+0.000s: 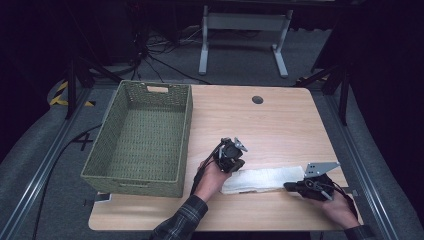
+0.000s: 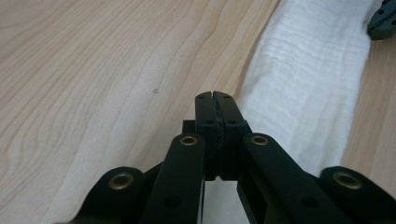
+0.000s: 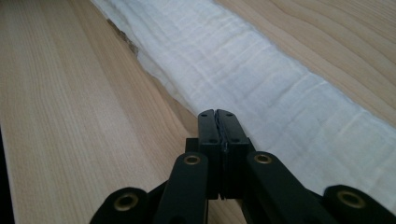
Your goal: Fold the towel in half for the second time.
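The left gripper (image 2: 215, 95) has its jaws pressed together, tips over the left edge of the cloth (image 2: 303, 74). The cloth lies flat on the table (image 2: 93, 70), and beyond the cloth's far right end shows a dark gripper part (image 2: 384, 21).

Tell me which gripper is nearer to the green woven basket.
Left. The left gripper is at the white cloth's near end, just right of the basket; the right gripper is at the cloth's far end.

The basket (image 1: 140, 137) sits on the table's (image 1: 270, 120) left side; the folded cloth (image 1: 262, 179) lies to its right, near the front edge.
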A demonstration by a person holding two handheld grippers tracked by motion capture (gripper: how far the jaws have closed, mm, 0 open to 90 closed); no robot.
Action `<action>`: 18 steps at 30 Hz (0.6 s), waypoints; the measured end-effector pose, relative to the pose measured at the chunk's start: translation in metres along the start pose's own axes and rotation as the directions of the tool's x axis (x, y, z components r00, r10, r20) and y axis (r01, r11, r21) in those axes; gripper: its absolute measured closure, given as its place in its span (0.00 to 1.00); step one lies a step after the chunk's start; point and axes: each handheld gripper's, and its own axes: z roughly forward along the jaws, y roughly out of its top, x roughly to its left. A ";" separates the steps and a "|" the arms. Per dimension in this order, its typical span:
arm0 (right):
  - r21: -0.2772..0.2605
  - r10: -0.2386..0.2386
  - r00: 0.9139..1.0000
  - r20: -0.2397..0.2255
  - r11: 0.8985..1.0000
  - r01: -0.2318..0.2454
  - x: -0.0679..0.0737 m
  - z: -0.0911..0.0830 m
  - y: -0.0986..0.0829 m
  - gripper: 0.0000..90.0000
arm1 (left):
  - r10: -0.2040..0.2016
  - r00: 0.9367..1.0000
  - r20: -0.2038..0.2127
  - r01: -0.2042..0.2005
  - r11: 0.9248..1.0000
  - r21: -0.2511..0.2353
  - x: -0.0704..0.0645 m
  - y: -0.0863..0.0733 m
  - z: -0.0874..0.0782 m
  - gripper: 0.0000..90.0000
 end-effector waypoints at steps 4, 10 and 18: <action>0.008 -0.006 1.000 0.002 1.000 0.006 -0.002 0.004 0.002 1.00 | 0.020 1.000 0.008 -0.020 1.000 0.023 -0.001 0.000 0.008 1.00; 0.024 -0.009 1.000 0.002 1.000 0.009 -0.004 0.007 0.002 1.00 | 0.031 0.999 0.018 -0.032 0.998 0.047 -0.005 -0.002 0.015 1.00; 0.031 -0.012 1.000 0.014 0.999 0.012 -0.007 0.008 0.003 1.00 | 0.045 0.998 0.036 -0.048 0.996 0.069 -0.011 -0.005 0.012 1.00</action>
